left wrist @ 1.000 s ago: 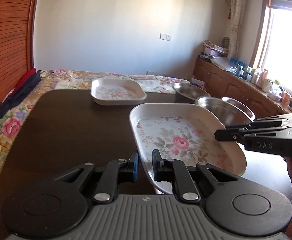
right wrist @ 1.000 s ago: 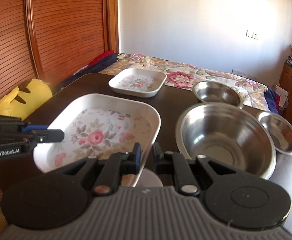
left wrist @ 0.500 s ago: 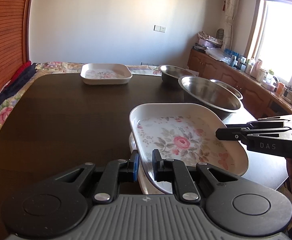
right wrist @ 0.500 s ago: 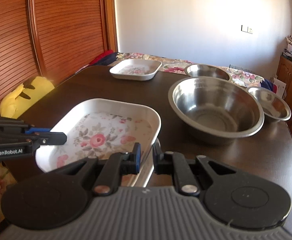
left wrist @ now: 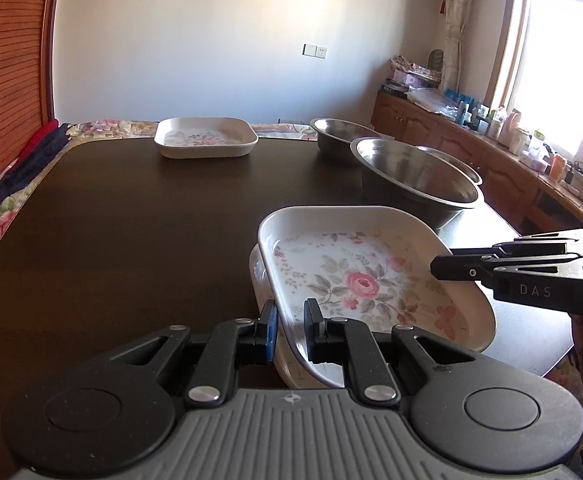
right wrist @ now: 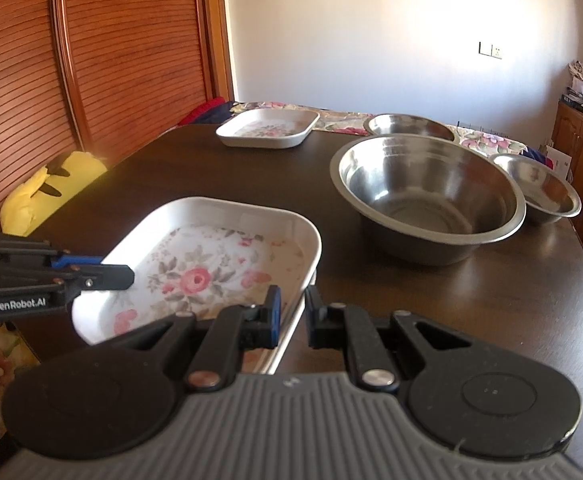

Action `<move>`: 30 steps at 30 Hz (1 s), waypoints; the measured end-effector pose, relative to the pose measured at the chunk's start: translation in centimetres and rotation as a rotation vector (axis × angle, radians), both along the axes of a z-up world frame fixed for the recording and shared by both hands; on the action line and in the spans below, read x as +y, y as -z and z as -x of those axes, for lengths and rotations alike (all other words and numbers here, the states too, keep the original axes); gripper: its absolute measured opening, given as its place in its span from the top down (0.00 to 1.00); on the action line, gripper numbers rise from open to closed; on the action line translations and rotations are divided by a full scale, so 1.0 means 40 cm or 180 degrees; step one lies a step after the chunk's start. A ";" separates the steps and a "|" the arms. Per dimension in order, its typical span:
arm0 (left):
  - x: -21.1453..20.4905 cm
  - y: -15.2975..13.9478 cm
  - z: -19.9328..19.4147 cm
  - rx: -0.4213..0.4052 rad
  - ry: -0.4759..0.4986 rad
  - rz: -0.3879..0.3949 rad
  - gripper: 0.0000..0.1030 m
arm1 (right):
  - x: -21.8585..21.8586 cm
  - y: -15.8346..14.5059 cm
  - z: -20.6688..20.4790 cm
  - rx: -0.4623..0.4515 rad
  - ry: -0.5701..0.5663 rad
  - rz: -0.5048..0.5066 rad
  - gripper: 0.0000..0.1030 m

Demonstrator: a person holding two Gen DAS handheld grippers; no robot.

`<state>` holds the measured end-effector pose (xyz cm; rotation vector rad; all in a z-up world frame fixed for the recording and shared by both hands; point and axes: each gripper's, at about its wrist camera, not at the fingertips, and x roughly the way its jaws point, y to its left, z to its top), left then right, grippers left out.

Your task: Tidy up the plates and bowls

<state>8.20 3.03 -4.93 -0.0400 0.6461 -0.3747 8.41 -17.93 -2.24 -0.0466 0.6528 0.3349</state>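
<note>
Left wrist: the left gripper (left wrist: 291,326) pinches the near rim of a floral plate (left wrist: 365,280) that sits in another plate (left wrist: 260,276) on the table (left wrist: 131,232). Right wrist: the right gripper (right wrist: 293,312) pinches its opposite rim; the big bowl (right wrist: 427,196) beside it is empty.

home bedroom: floral bedspread (left wrist: 103,125), wooden cabinets (left wrist: 451,148)

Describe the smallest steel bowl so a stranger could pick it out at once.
Start at the dark wooden table and find the big steel bowl near its middle. The smallest steel bowl sits just to that bowl's right in the right wrist view, by the table's edge. It is clearly smaller than the other two steel bowls.
</note>
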 end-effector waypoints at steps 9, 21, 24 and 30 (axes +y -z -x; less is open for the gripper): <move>-0.006 0.008 0.013 -0.0056 -0.0034 -0.0058 0.85 | 0.001 0.015 0.005 0.0031 -0.0018 -0.0024 0.86; -0.005 0.014 0.008 -0.0064 -0.0049 -0.0094 0.85 | 0.002 0.007 0.007 -0.0061 -0.0031 -0.0022 0.87; 0.003 0.009 0.012 -0.0091 -0.0071 -0.0085 0.85 | -0.003 0.001 0.007 -0.0084 -0.0011 -0.0034 0.87; 0.014 -0.013 0.007 -0.0151 -0.0109 -0.0090 0.72 | -0.005 -0.022 0.007 -0.0159 -0.0001 -0.0053 0.87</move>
